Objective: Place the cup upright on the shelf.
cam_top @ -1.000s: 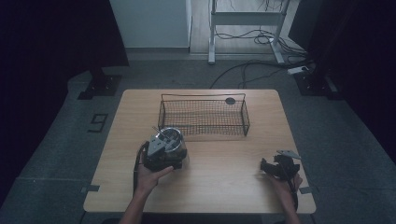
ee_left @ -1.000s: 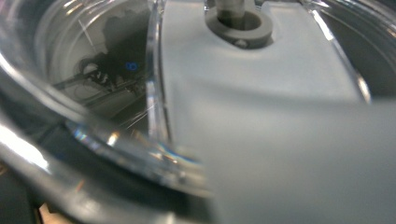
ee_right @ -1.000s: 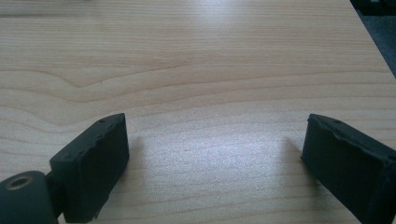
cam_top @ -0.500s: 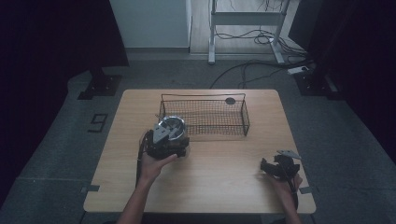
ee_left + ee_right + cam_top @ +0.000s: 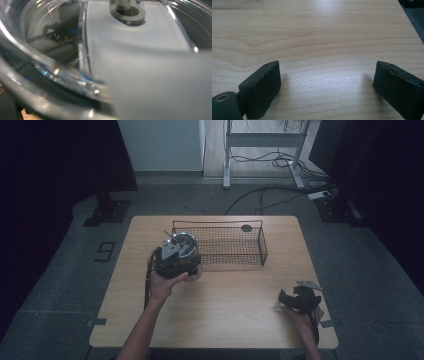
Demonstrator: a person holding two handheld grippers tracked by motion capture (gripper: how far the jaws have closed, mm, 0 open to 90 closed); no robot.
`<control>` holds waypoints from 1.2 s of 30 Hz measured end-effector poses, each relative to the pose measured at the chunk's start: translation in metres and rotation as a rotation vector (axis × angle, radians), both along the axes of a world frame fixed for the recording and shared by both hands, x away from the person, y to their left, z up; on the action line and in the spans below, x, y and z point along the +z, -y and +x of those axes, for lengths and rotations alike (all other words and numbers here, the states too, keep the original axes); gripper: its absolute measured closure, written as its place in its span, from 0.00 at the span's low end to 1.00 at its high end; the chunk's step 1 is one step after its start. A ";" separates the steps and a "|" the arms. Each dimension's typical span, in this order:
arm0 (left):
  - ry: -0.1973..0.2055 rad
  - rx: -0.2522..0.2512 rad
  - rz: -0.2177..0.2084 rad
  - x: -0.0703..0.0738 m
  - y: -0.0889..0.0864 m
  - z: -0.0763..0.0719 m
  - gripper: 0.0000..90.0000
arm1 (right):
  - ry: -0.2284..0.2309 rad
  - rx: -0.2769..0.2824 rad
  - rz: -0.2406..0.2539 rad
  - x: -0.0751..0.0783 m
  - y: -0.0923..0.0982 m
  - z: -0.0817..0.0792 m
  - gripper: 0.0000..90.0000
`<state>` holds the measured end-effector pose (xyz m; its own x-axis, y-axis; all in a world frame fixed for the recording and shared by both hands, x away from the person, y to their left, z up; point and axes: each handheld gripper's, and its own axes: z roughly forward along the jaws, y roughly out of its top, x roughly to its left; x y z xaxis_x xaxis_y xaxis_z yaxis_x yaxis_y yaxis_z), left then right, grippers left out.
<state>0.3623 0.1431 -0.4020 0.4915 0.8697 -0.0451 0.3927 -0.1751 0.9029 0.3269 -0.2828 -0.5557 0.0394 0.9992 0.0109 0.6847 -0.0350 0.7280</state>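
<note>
Right gripper rests near right corner of table, my jaws wide apart over bare wood, nothing between them. Left gripper sits farther in, left of centre, raised off table, clamped on glass bowl; I see clear rim and grey plate pressed right against its camera. Bowl hangs just at near left corner of wire basket. Basket stands at far middle of table. Small dark disc lies beyond basket's far side.

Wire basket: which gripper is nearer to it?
Left. The left gripper is at the wire basket's left end, carrying a clear round container; the right gripper rests near the table's front right corner.
</note>
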 end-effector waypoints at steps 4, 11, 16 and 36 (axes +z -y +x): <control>-0.006 0.008 -0.007 0.002 -0.003 0.006 0.04 | -0.001 -0.002 0.000 0.000 0.000 0.000 0.08; -0.018 0.024 -0.010 0.004 -0.006 0.017 0.04 | -0.001 -0.005 0.001 0.000 0.000 0.000 0.08; -0.031 0.026 -0.010 0.005 -0.005 0.024 0.04 | 0.000 -0.004 -0.001 0.000 0.000 0.000 0.08; -0.010 0.032 0.012 0.025 0.009 0.051 0.04 | 0.002 -0.002 -0.001 0.000 0.000 0.000 0.08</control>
<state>0.4135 0.1336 -0.3768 0.4632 0.8854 -0.0397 0.4073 -0.1729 0.8968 0.3269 -0.2832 -0.5559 0.0417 0.9991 0.0097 0.6831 -0.0356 0.7295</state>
